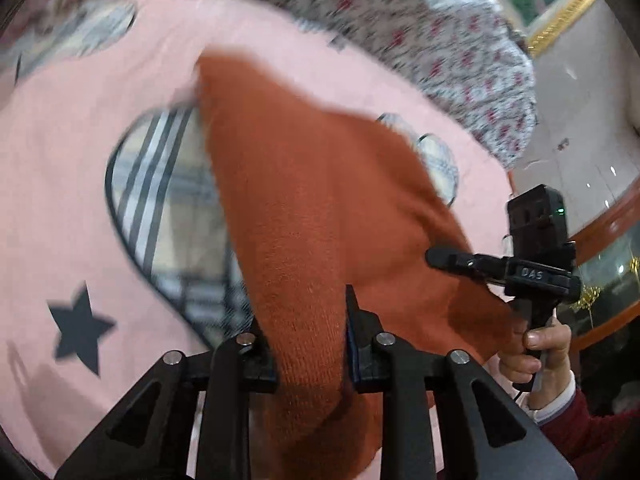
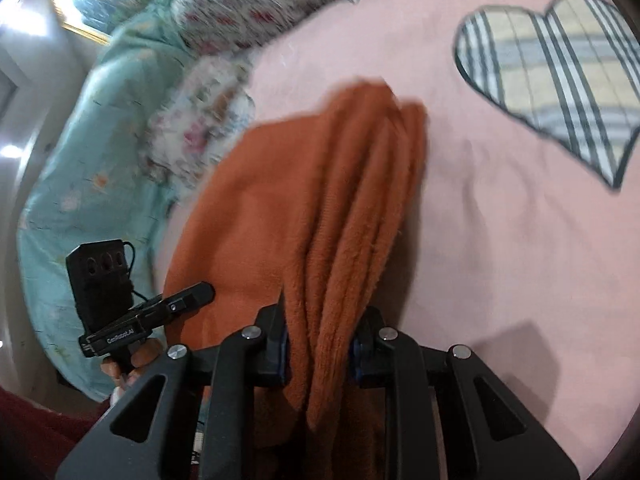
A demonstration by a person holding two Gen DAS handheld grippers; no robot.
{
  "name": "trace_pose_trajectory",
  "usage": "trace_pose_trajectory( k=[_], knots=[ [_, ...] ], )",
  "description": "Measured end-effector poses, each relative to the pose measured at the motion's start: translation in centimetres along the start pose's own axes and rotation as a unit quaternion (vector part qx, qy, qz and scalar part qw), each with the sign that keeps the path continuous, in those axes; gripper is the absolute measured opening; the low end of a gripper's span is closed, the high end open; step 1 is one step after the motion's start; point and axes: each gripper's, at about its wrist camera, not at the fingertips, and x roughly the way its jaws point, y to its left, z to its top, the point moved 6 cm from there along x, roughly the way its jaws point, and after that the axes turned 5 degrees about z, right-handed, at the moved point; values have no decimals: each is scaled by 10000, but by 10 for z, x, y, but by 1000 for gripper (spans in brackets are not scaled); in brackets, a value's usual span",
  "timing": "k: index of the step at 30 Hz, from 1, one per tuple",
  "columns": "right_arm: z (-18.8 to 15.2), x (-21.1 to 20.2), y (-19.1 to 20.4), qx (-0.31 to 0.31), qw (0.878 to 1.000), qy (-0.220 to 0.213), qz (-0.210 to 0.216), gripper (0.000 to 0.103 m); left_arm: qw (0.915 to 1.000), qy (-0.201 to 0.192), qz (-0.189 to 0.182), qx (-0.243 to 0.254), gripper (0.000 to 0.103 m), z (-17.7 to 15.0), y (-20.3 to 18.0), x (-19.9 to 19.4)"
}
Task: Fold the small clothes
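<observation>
Nearest the left wrist camera, the left gripper [image 1: 310,344] is clenched on a fold of the orange knit garment [image 1: 304,200] — cloth fills the gap between its two fingers and spills below them. In the right wrist view the right gripper [image 2: 320,344] is likewise clamped on a bunched, ridged edge of the same garment [image 2: 320,200], the pleats running away from the jaws. The garment is held up between the two tools and drapes over a pink bedcover [image 1: 60,200], on which a plaid heart patch [image 2: 560,76] and a dark star [image 1: 80,328] are printed.

To the right in the left view, the right gripper is seen from the side, its handle gripped by a hand [image 1: 536,356] with a dark red sleeve [image 1: 588,436] behind it. Beyond the garment a floral-print cloth [image 1: 460,40] is heaped at the far edge of the bedcover, and a pale turquoise quilt [image 2: 80,180] lies to the left in the right view. Farther off, a gilt picture frame [image 1: 560,16] is seen on the wall — much of the scene is blurred.
</observation>
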Motion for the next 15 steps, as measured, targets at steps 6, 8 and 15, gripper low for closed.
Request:
trace_pose_trajectory(
  k=[6,8,15],
  knots=[
    [-10,-2,-19,286,9993,-74,-227,37,9996,-86,228,-139,52,-4,6,6],
    [-11,-4,-17,274,9991,-95,-322,38,9995,-93,284,-94,52,-3,2,7],
    [-14,-2,-18,296,9984,-151,-448,38,9995,-62,254,-194,54,-8,3,8]
  ],
)
